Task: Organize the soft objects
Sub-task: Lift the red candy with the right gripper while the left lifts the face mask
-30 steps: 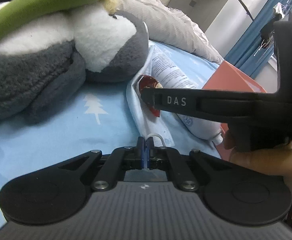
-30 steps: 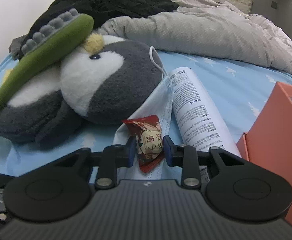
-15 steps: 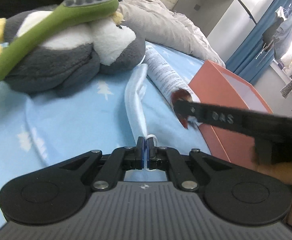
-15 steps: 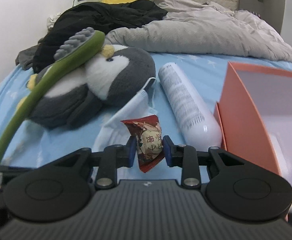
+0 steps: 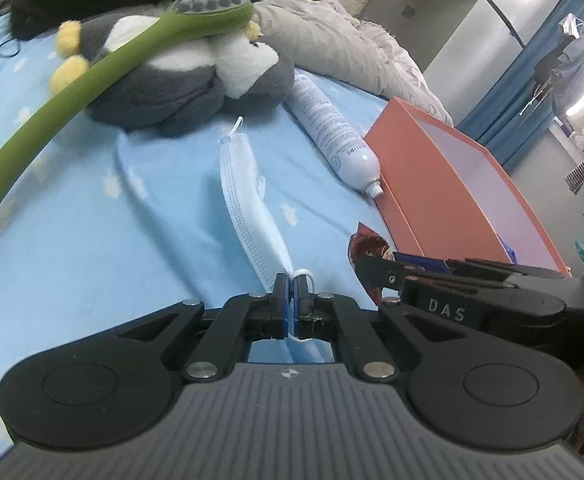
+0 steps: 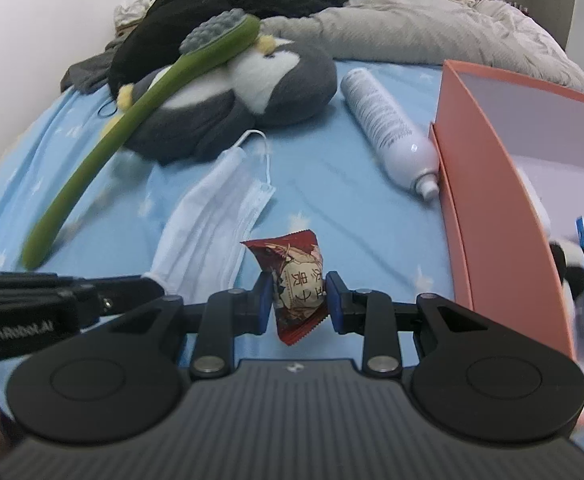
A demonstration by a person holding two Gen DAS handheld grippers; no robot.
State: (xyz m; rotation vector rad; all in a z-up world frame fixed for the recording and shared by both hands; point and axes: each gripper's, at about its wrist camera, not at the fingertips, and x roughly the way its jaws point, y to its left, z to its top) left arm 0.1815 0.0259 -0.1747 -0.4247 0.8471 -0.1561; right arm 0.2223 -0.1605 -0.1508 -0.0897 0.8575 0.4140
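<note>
Lying to the right of both grippers, the open orange cardboard box (image 6: 476, 168) is nearer the right gripper (image 6: 297, 298), whose part-open fingers clamp a red crinkly snack packet (image 6: 292, 280); the left gripper (image 5: 291, 294), fingers fully closed, pinches the pale-blue pleated face mask (image 5: 248, 208) trailing lengthwise toward the far side of the bed.

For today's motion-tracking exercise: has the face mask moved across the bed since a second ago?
Yes. The face mask, pinched by the left gripper, lay against the plush penguin and white bottle; it has been dragged toward the camera, clear of both.
</note>
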